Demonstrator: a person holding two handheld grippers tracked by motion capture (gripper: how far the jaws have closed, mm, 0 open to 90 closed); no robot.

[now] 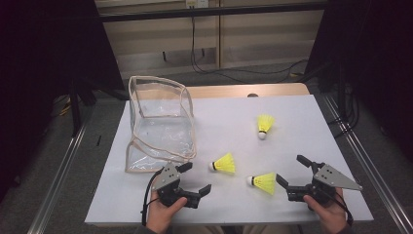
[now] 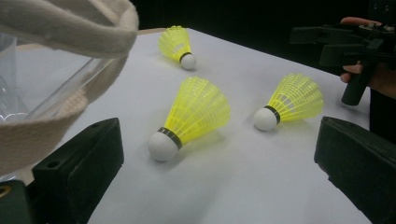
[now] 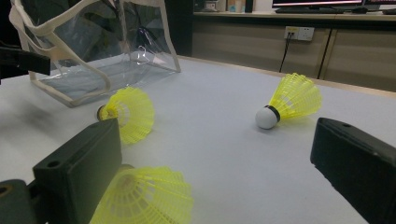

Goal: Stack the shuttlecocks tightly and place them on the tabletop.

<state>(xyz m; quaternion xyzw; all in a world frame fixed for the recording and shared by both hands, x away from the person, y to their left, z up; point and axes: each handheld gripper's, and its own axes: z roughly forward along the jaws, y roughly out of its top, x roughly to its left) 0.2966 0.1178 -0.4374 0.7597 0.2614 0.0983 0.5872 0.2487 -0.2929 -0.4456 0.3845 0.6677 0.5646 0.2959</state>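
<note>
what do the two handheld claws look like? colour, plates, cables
Both are matt black two-jaw units with blocky rectangular jaws. The left claw and right claw each carry a grey three-cornered plate with small dark holes on top. A black cable trails from each towards the person. No sleeves are visible at the bare forearms.

No legible text, label, brand, number or sign is found in any view. The three yellow shuttlecocks point(image 1: 224, 164), the clear bag point(image 1: 158, 124) and the white table cover point(image 1: 302, 126) carry no markings. The monitor point(image 3: 317, 3) at the upper right of the right gripper view is too small to read.
</note>
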